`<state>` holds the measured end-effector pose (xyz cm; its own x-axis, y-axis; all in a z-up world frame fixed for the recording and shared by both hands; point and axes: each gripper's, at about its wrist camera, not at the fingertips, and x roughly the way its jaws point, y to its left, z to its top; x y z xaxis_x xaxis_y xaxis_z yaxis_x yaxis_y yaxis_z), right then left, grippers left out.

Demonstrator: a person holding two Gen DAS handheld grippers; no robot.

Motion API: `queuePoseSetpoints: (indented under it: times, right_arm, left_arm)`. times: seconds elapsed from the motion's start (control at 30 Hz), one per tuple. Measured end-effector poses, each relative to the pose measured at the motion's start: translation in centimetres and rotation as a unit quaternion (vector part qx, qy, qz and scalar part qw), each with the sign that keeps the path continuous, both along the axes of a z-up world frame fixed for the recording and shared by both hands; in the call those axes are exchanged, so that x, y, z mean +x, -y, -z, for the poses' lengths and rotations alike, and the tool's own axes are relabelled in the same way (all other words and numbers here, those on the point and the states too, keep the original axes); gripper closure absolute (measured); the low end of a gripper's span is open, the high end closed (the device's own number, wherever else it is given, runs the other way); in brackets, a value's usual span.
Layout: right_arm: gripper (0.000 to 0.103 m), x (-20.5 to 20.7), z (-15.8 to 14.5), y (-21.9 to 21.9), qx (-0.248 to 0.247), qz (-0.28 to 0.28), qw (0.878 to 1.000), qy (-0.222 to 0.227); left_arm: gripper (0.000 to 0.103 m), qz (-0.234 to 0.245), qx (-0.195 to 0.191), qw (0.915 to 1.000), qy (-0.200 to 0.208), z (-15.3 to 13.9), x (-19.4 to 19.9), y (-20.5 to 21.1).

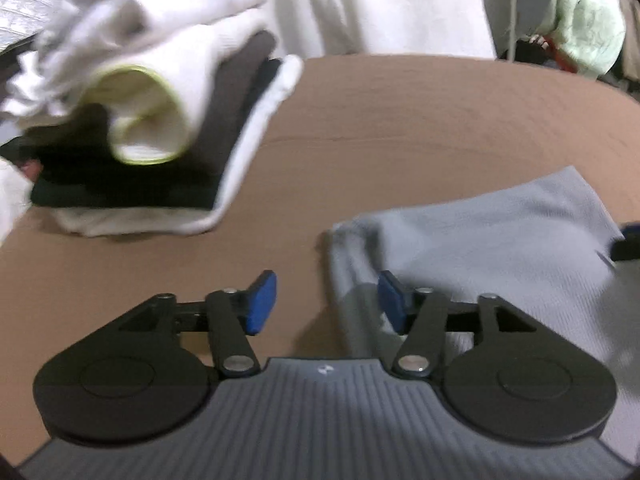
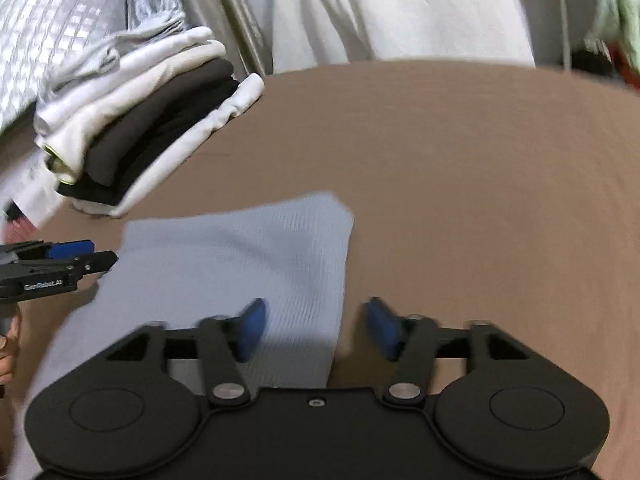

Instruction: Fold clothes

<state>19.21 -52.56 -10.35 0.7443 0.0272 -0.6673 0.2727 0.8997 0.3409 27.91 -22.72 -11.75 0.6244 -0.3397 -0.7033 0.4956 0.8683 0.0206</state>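
A folded light blue garment [image 1: 500, 236] [image 2: 240, 256] lies flat on the brown surface [image 1: 400, 120] [image 2: 460, 180]. My left gripper [image 1: 326, 304] is open over the garment's left edge, with nothing pinched between its blue pads [image 1: 262, 302]. My right gripper [image 2: 316, 328] is open over the garment's right edge, its left pad above the cloth and its right pad above bare brown surface. In the right wrist view the left gripper [image 2: 80, 256] shows at the far left, beside the garment. A stack of folded clothes [image 1: 152, 128] [image 2: 152, 128], white, black and dark brown, sits at the back left.
White cloth [image 1: 380, 4] [image 2: 400, 8] hangs behind the surface. A pale green cloth [image 1: 588, 28] hangs at the back right. A quilted silvery fabric [image 2: 52, 28] lies behind the stack. A hand [image 2: 8, 352] shows at the left edge of the right wrist view.
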Motion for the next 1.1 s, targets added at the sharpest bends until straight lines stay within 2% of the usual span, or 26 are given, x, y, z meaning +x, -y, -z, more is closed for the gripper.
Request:
queuePoseSetpoints:
  times: [0.03, 0.07, 0.13, 0.17, 0.2, 0.27, 0.37, 0.4, 0.43, 0.5, 0.57, 0.6, 0.67, 0.7, 0.73, 0.77, 0.87, 0.97, 1.0, 1.03, 1.07, 1.1]
  right_arm:
    - [0.037, -1.3, 0.4, 0.1, 0.038, -0.009, 0.999, -0.005]
    - [0.037, -2.7, 0.9, 0.0, 0.077, -0.019, 0.997, -0.011]
    - [0.037, -5.7, 2.3, -0.4, 0.15, -0.038, 0.988, -0.026]
    - [0.037, -7.1, 2.7, -0.6, 0.179, -0.045, 0.982, -0.032]
    - [0.037, -8.5, 3.0, -0.8, 0.205, -0.049, 0.977, -0.038]
    - [0.037, -10.8, 3.5, -1.3, 0.241, -0.052, 0.968, -0.048]
    - [0.037, -13.5, 4.4, -2.1, 0.292, -0.057, 0.953, -0.058]
    - [0.037, -14.1, 4.7, -2.4, 0.308, -0.06, 0.947, -0.06]
    - [0.037, -14.5, 5.1, -2.9, 0.324, -0.063, 0.942, -0.06]
    - [0.037, -14.8, 5.9, -3.8, 0.356, -0.067, 0.93, -0.058]
    - [0.036, -14.4, 6.5, -4.4, 0.382, -0.059, 0.921, -0.051]
    - [0.035, -14.1, 6.7, -4.6, 0.392, -0.053, 0.917, -0.047]
    - [0.035, -13.5, 6.6, -5.1, 0.393, -0.054, 0.917, -0.04]
    - [0.043, -13.1, 6.4, -5.4, 0.386, -0.061, 0.92, -0.035]
    - [0.053, -12.9, 5.9, -5.9, 0.372, -0.073, 0.925, -0.029]
    - [0.071, -12.6, 5.4, -6.3, 0.357, -0.086, 0.93, -0.023]
    - [0.078, -12.2, 3.9, -7.1, 0.313, -0.101, 0.944, 0.002]
    - [0.078, -12.6, 3.4, -7.0, 0.304, -0.096, 0.948, 0.012]
    - [0.075, -12.6, 3.4, -6.9, 0.304, -0.091, 0.948, 0.012]
    - [0.074, -12.6, 3.6, -6.9, 0.312, -0.08, 0.947, 0.007]
    - [0.071, -12.8, 4.0, -6.7, 0.323, -0.071, 0.944, 0.004]
    - [0.062, -13.1, 4.5, -6.5, 0.334, -0.064, 0.94, 0.003]
  left_arm:
    - [0.023, -0.007, -0.041, 0.9978, -0.052, -0.2, -0.1, -1.2]
    - [0.023, -0.014, -0.084, 0.9905, -0.108, -0.3, -0.2, -2.3]
    - [0.023, -0.029, -0.168, 0.9606, -0.219, 0.9, -0.3, -4.5]
    - [0.023, -0.031, -0.189, 0.9458, -0.262, 1.7, -0.6, -5.3]
    - [0.023, -0.027, -0.184, 0.9429, -0.276, 2.4, -1.5, -5.8]
    - [0.023, -0.016, -0.164, 0.9421, -0.292, 3.5, -3.3, -6.5]
    - [0.022, 0.016, -0.143, 0.9543, -0.262, 3.6, -5.8, -7.2]
    - [0.014, 0.025, -0.141, 0.9544, -0.262, 3.6, -6.2, -7.1]
    - [0.004, 0.035, -0.14, 0.9539, -0.263, 3.6, -6.5, -7.1]
    - [0.001, 0.041, -0.145, 0.9496, -0.275, 3.7, -5.9, -6.8]
    - [0.001, 0.049, -0.157, 0.9438, -0.287, 4.0, -5.7, -6.8]
    - [0.007, 0.058, -0.167, 0.9387, -0.296, 4.0, -5.7, -6.9]
    - [0.039, 0.077, -0.189, 0.9275, -0.313, 3.9, -6.0, -7.1]
    - [0.065, 0.077, -0.198, 0.9249, -0.315, 4.0, -6.1, -7.2]
    - [0.069, 0.075, -0.206, 0.923, -0.316, 4.1, -6.1, -7.2]
    - [0.069, 0.073, -0.215, 0.9211, -0.316, 4.2, -6.2, -7.3]
    - [0.069, 0.069, -0.24, 0.9158, -0.314, 4.3, -6.2, -7.3]
    - [0.063, 0.069, -0.257, 0.9127, -0.31, 4.3, -6.1, -7.3]
    - [0.053, 0.067, -0.244, 0.914, -0.317, 4.6, -6.1, -7.0]
    - [0.041, 0.069, -0.215, 0.9197, -0.321, 5.0, -6.2, -6.4]
    - [0.041, 0.073, -0.183, 0.9253, -0.324, 5.5, -6.4, -5.6]
    - [0.039, 0.091, -0.159, 0.9346, -0.305, 5.3, -7.0, -4.9]
